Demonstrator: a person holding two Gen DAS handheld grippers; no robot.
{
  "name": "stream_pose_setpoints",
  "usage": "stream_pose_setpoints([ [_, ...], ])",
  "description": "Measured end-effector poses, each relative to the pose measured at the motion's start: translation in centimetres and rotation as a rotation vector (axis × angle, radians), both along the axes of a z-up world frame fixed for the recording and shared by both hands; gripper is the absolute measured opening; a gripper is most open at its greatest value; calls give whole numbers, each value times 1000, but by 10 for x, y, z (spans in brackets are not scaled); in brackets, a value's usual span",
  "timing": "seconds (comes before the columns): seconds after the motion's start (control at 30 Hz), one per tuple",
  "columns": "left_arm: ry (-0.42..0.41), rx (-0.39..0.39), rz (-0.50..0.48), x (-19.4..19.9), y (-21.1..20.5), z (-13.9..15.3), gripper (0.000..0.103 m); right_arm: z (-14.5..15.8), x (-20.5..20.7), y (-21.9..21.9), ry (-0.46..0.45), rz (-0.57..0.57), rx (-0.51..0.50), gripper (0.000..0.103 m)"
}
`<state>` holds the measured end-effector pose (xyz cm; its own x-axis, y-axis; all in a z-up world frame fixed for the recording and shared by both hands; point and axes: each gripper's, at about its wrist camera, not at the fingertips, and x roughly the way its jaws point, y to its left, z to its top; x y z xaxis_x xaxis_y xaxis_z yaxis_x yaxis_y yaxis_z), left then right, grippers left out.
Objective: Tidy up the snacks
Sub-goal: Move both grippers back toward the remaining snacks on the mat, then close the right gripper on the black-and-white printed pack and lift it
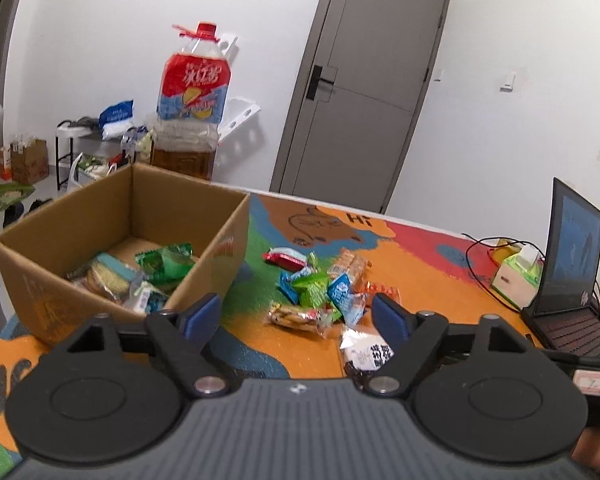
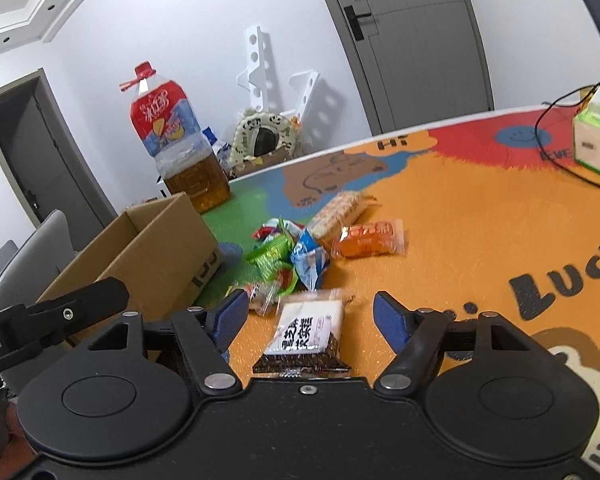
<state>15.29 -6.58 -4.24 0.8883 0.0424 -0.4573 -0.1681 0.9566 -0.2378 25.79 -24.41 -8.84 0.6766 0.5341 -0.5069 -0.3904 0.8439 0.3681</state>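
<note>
Brown corrugated card forms the open box [image 1: 100,236] at the left of the worktop [image 1: 428,280], and several wrapped snacks already lie on its floor, which suggests it serves as the sorting bin. The loose snack pile [image 1: 320,292] sits just beside the box's right wall, within short reach of both tools. The left tool [image 1: 296,316] hangs above the gap between box and pile, its blue pads wide apart with nothing between them, so it looks ready to pick rather than carrying. The right tool [image 2: 310,320] stands open too, straddling a black-and-white packet [image 2: 306,336] that lies flat nearest the person; its pads seem clear of the wrapper, though the blur makes contact hard to rule out. That packet is probably the next pick.
</note>
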Motion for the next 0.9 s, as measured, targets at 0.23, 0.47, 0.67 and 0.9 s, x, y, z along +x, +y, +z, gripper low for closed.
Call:
stream_pose_setpoints([
  [0.23, 29, -28, 27, 10, 2, -15, 64, -19, 12, 16, 40, 25, -30, 54],
  [0.47, 68, -42, 21, 26, -1, -31, 63, -28, 18, 12, 19, 38, -1, 22],
  [0.67, 74, -35, 24, 36, -8, -37, 63, -28, 22, -7, 15, -16, 13, 1],
  [0.9, 82, -39, 27, 39, -17, -44, 63, -29, 22, -24, 30, -32, 41, 1],
])
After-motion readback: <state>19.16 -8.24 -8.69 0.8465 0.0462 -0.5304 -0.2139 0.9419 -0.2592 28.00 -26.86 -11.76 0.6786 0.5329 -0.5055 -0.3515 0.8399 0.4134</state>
